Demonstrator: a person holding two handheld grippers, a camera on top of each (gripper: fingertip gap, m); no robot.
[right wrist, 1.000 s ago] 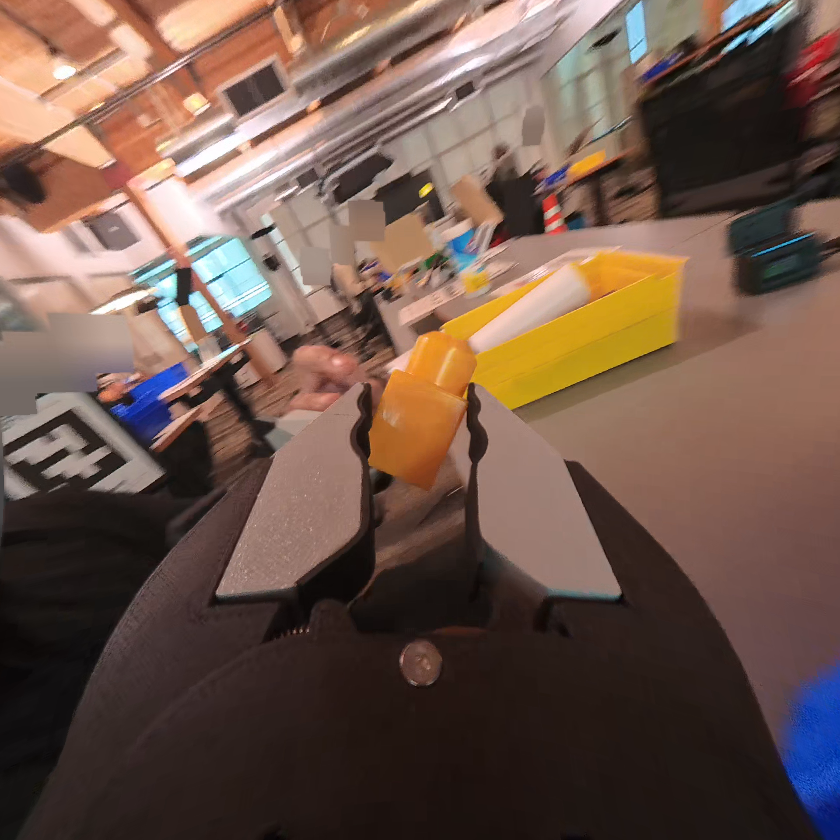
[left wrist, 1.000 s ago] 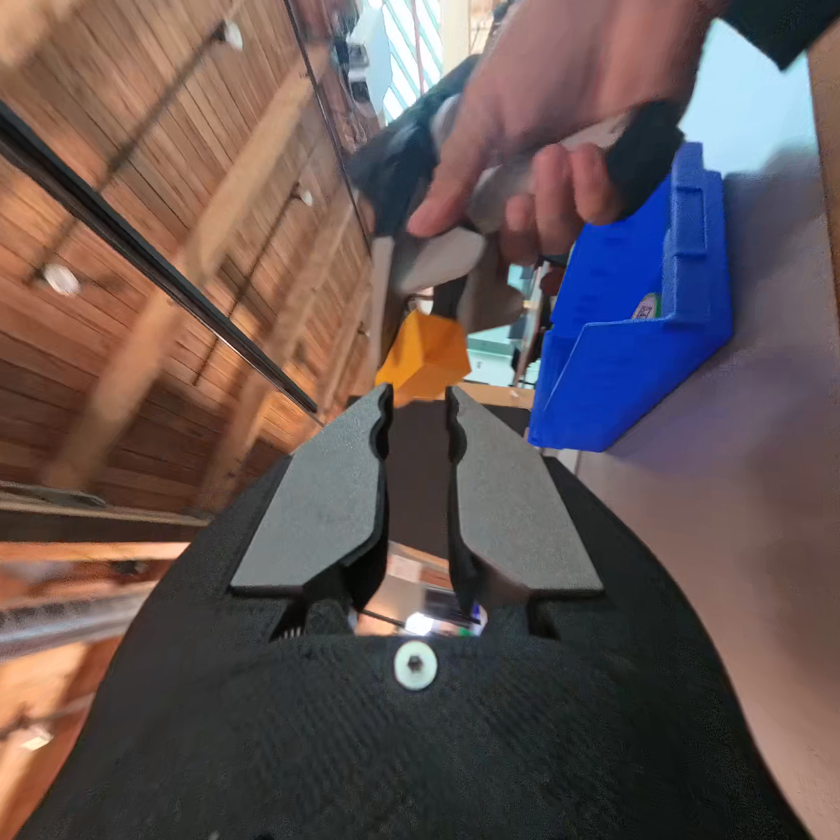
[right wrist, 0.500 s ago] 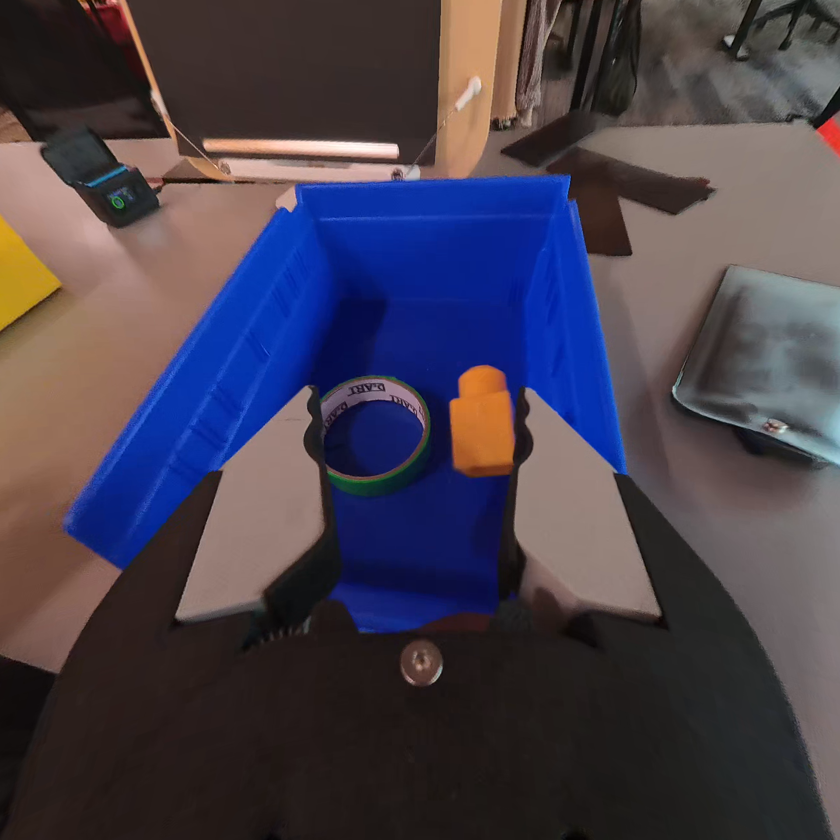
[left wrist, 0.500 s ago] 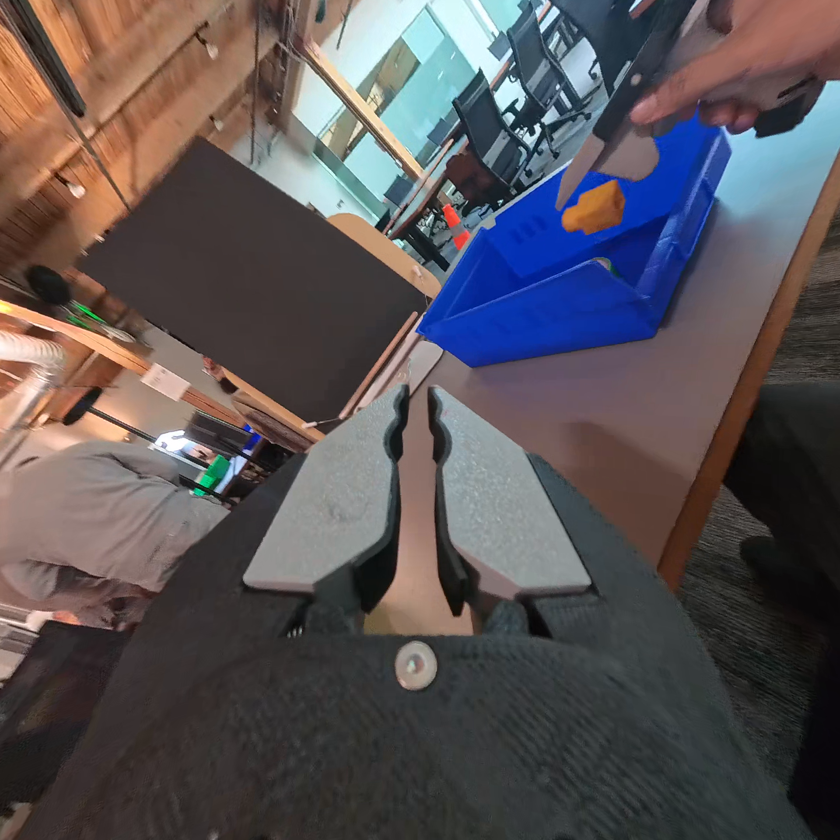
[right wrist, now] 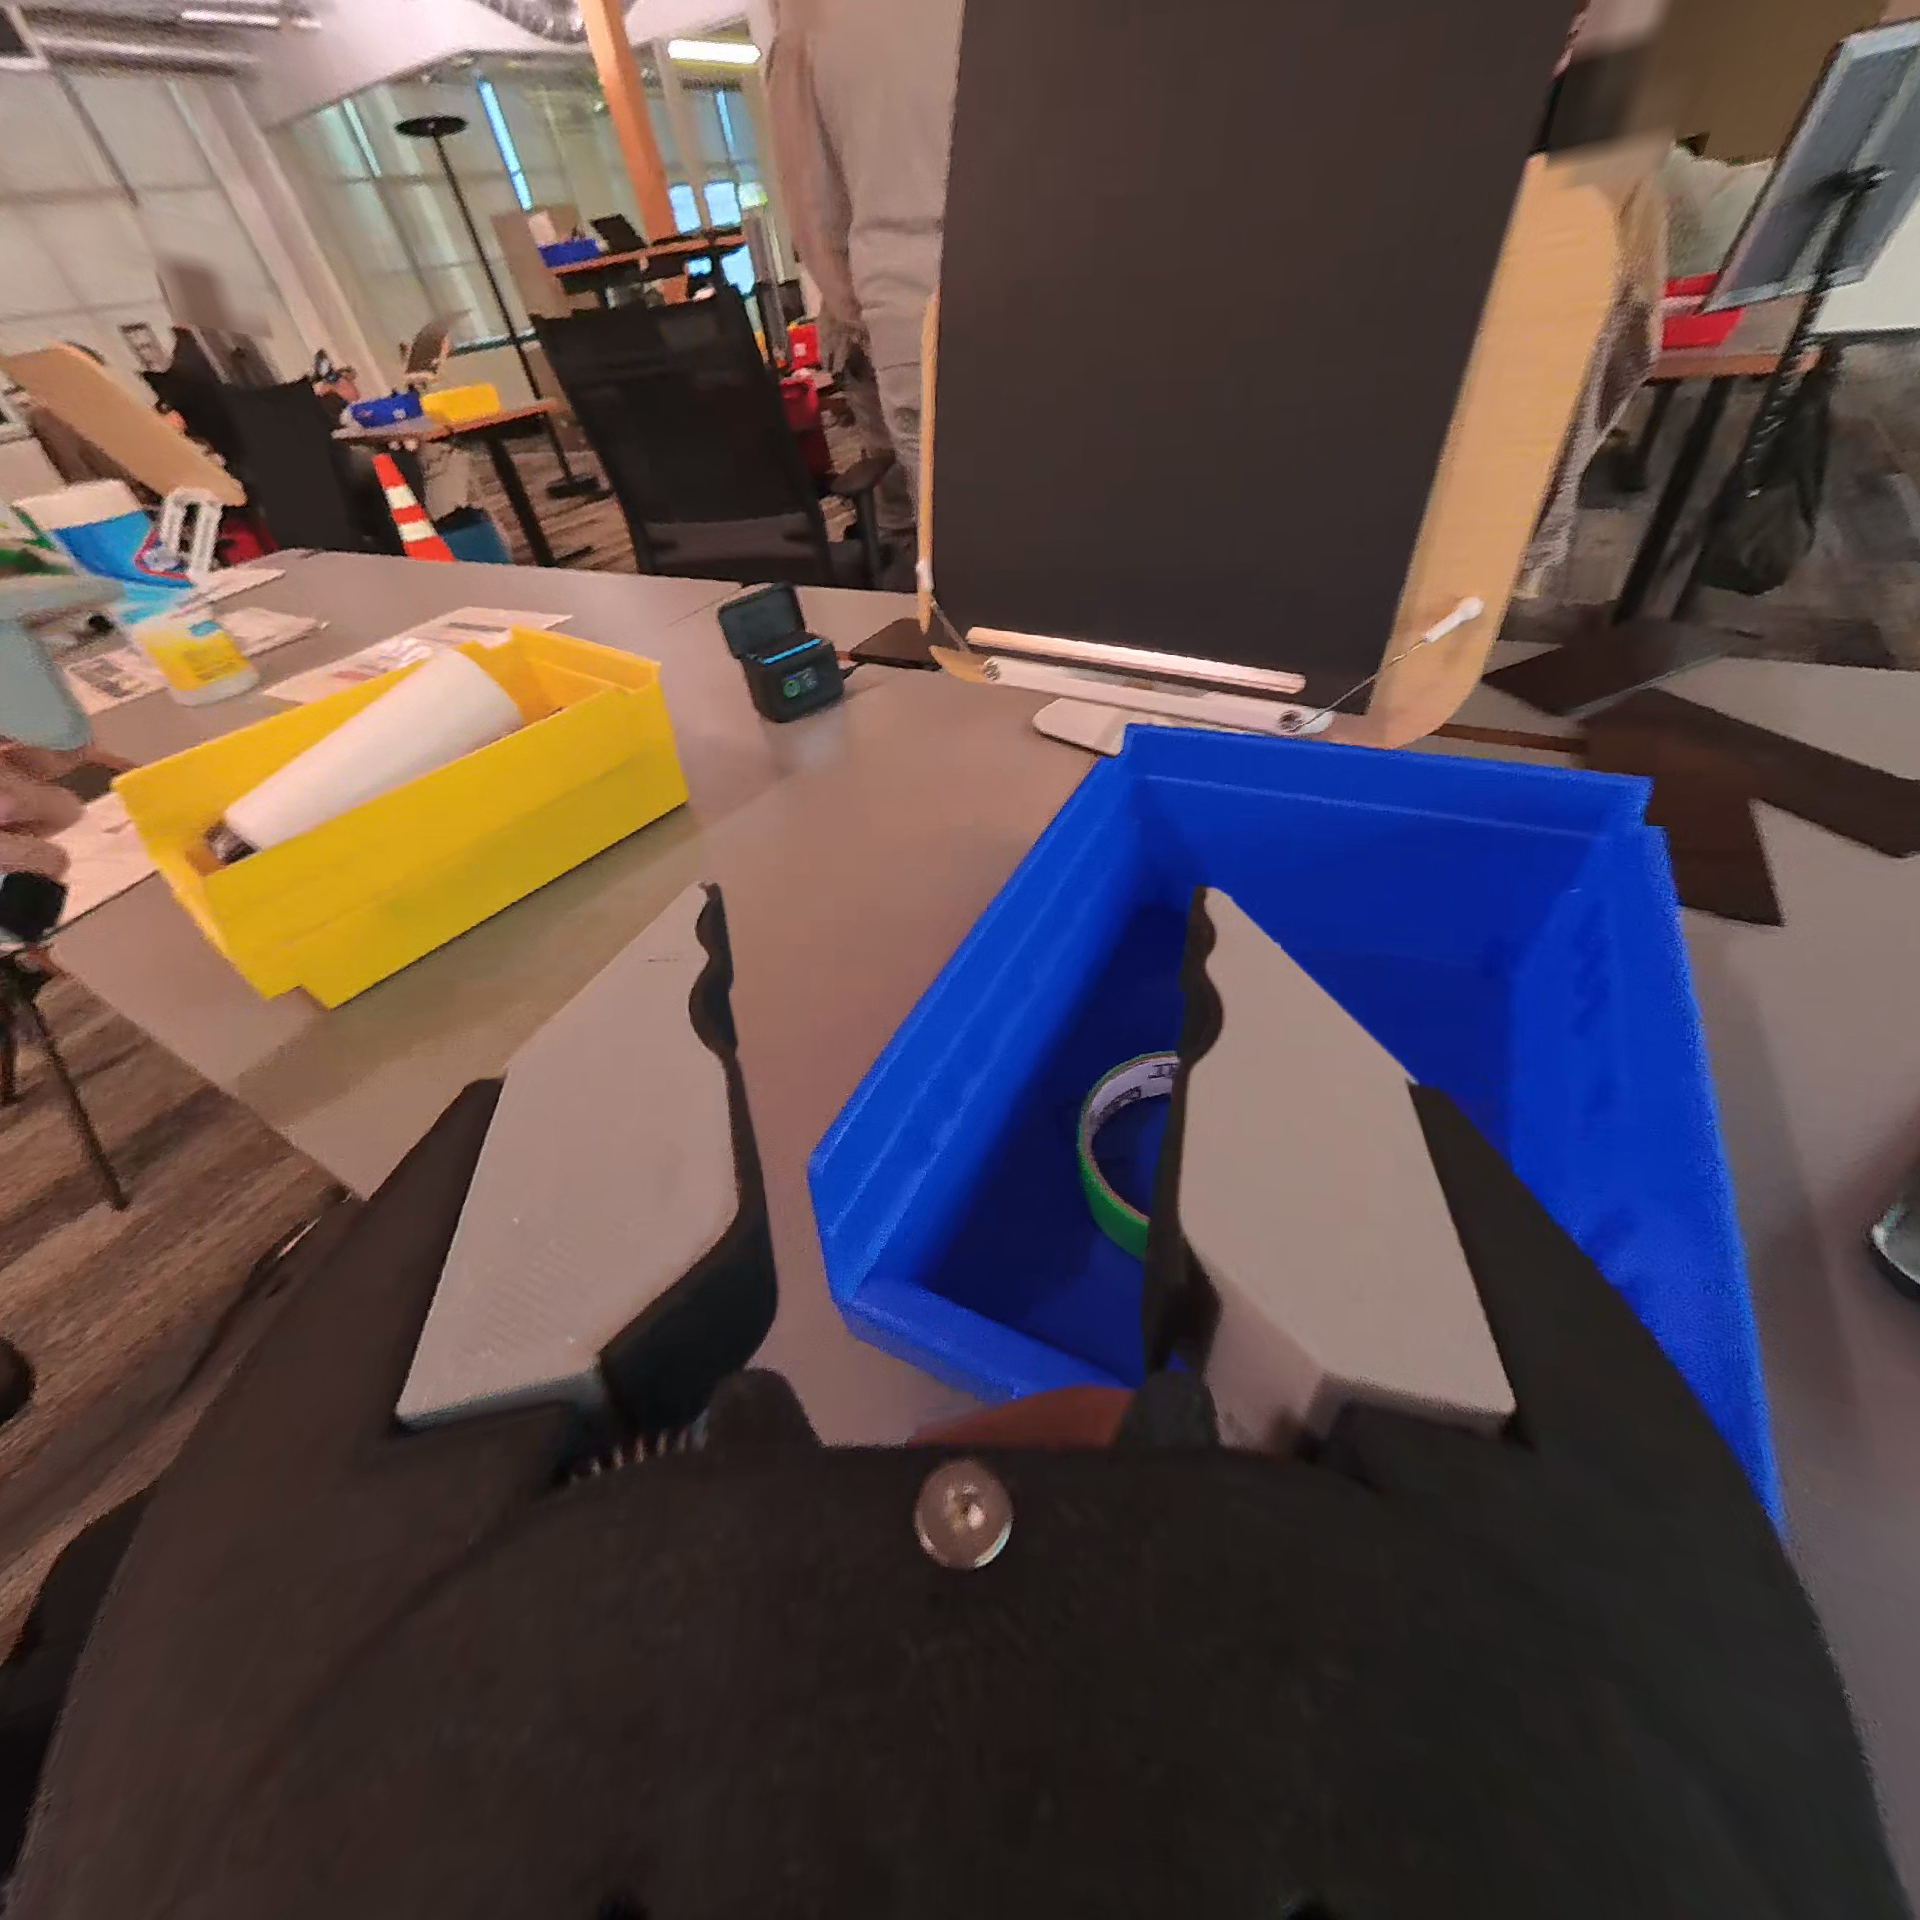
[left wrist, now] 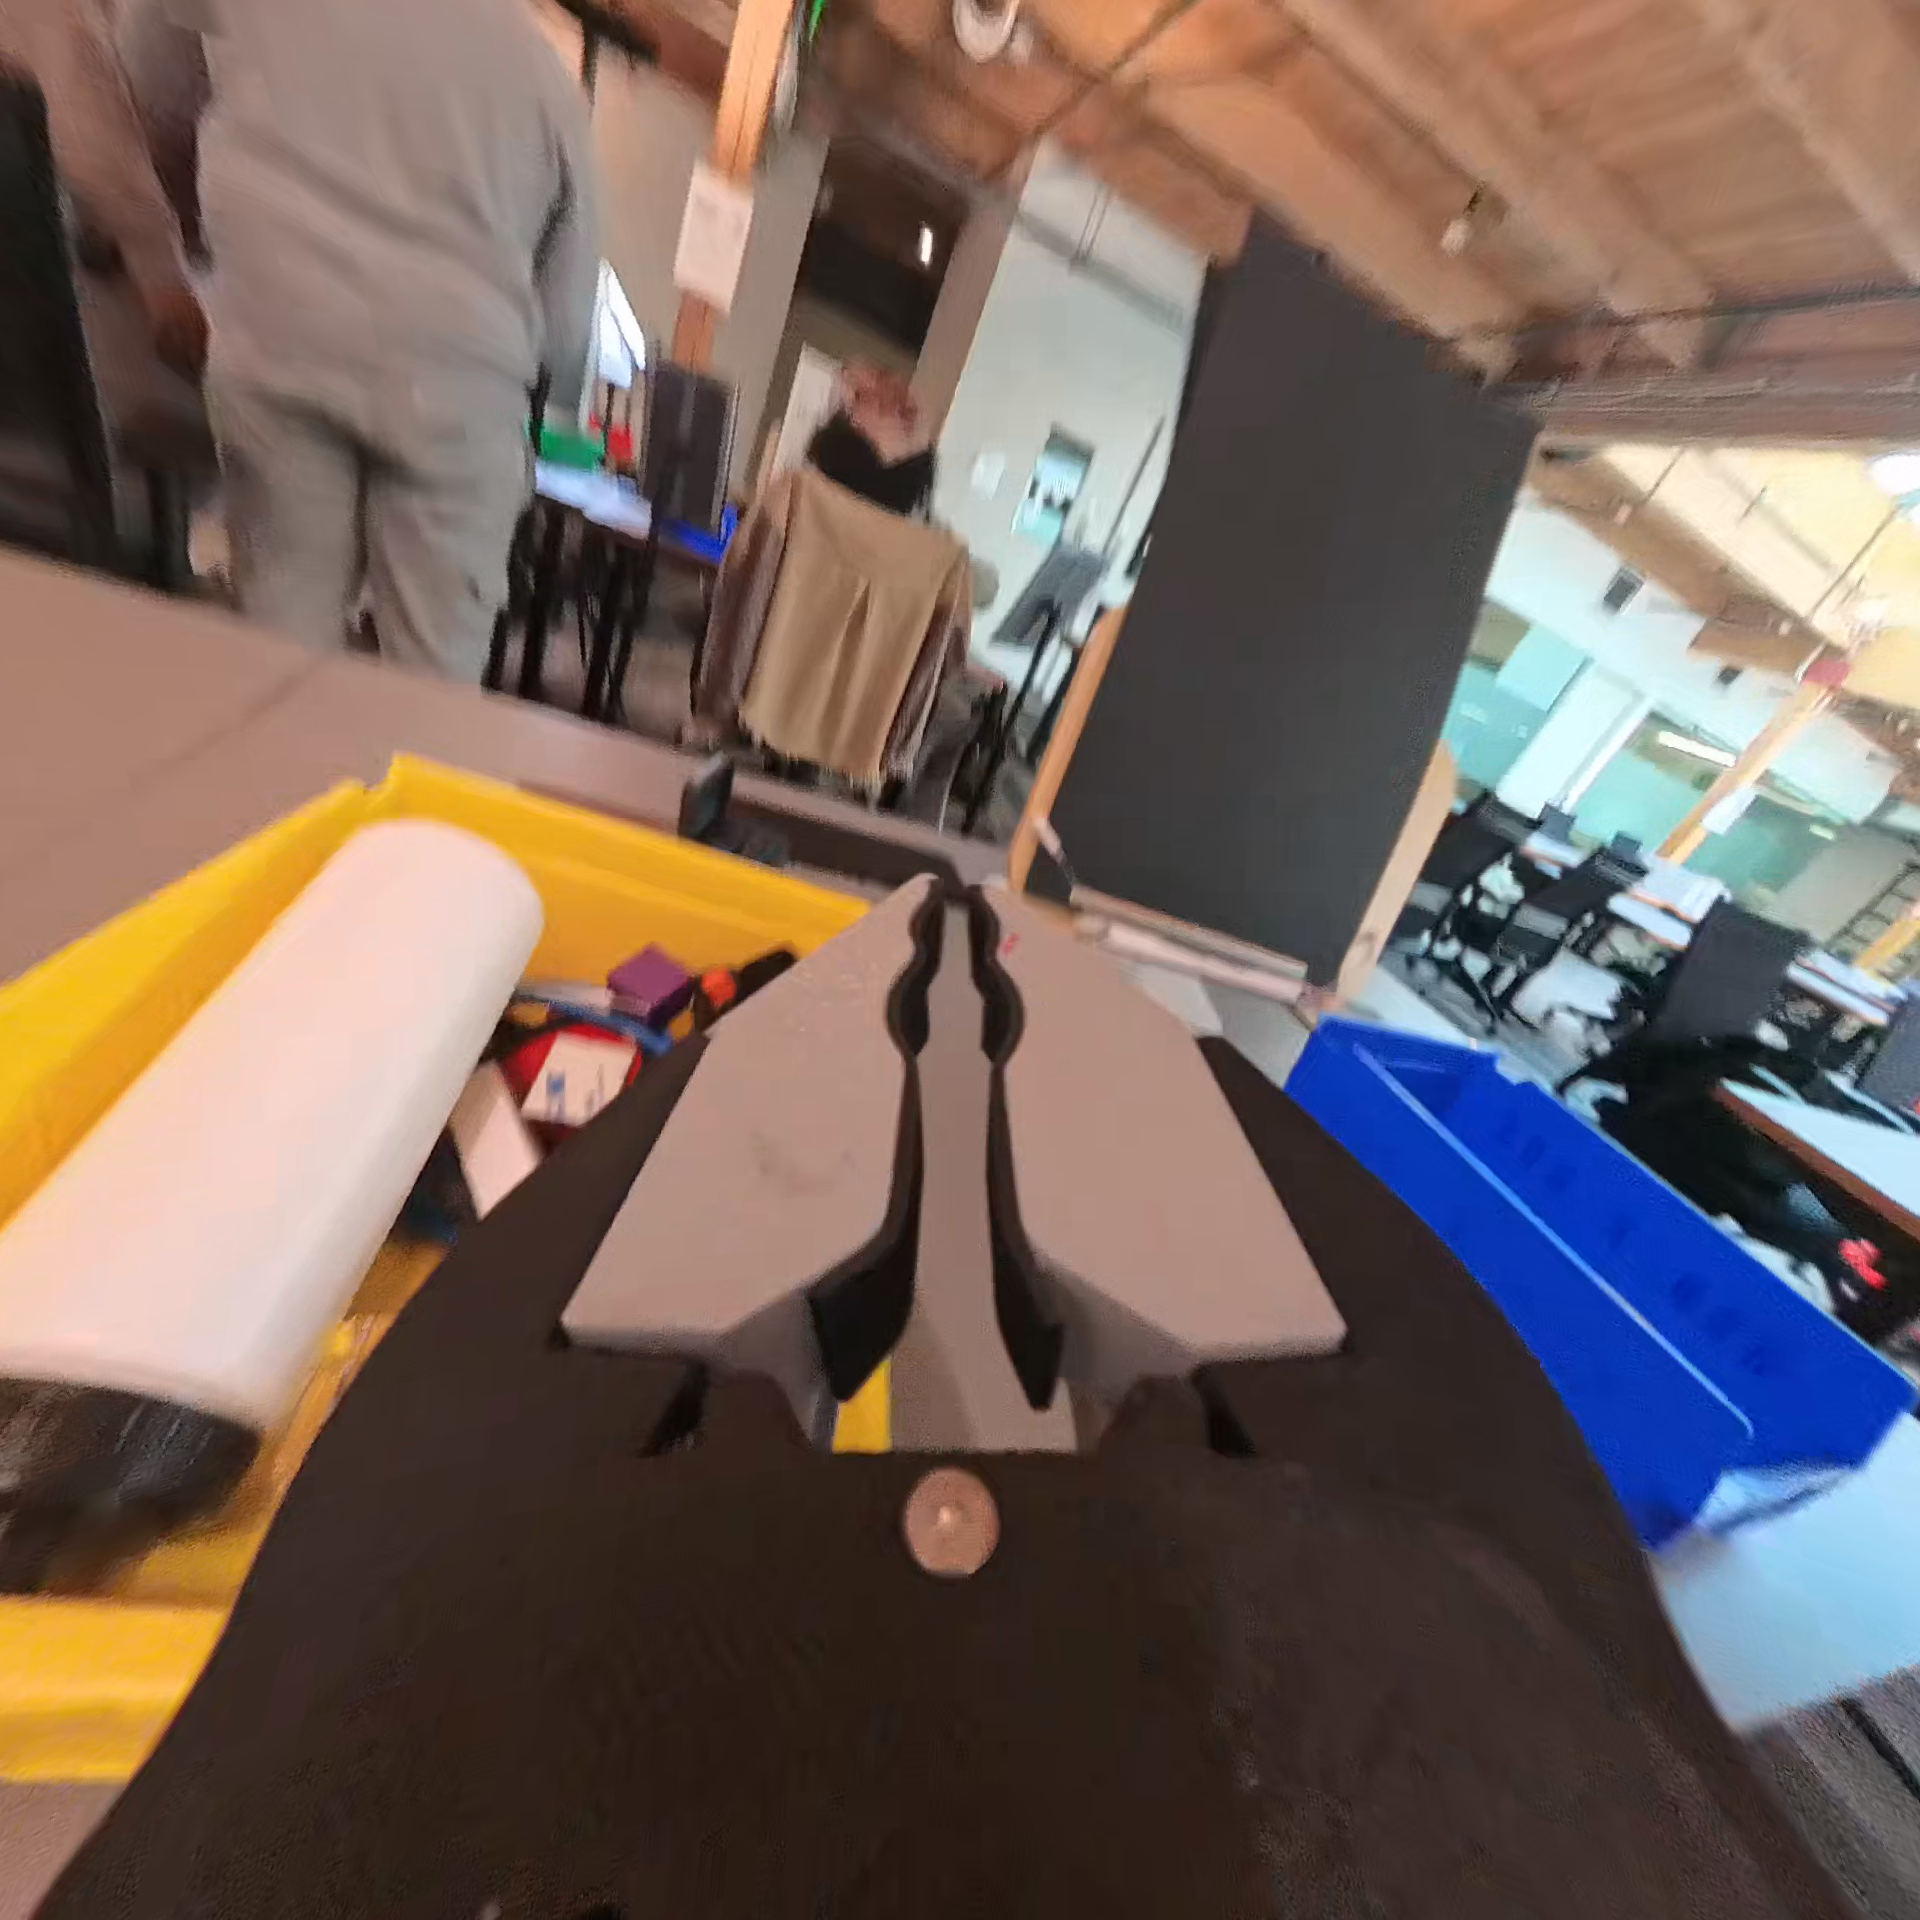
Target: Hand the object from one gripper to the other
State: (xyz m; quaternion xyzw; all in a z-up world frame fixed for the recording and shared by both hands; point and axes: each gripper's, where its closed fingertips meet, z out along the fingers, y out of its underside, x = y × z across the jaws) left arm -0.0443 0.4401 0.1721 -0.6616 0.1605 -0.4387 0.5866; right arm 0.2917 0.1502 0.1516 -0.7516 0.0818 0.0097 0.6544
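Note:
The orange block shows in neither view. My right gripper (right wrist: 956, 899) is open and empty; it hangs above the near end of the blue bin (right wrist: 1403, 831), and its right finger covers part of the bin's floor. A green tape ring (right wrist: 1112, 1132) lies in that bin. My left gripper (left wrist: 954, 894) is shut with nothing between its fingers. It points over the yellow bin (left wrist: 623, 831), which holds a white roll (left wrist: 260, 1091) and small items. The blue bin (left wrist: 1558, 1195) is to its right.
The yellow bin (right wrist: 436, 883) with the white roll (right wrist: 384, 748) stands left on the grey table (right wrist: 831, 831). A small black device (right wrist: 790, 665) and a dark board on a stand (right wrist: 1195, 364) are behind the bins. People and chairs are beyond the table. The gap from one gripper's tips to the other's is roughly 45 cm.
My right gripper carried the orange block over the blue bin and opened; the block is now out of sight. My left gripper swung away towards the yellow bin and stayed shut.

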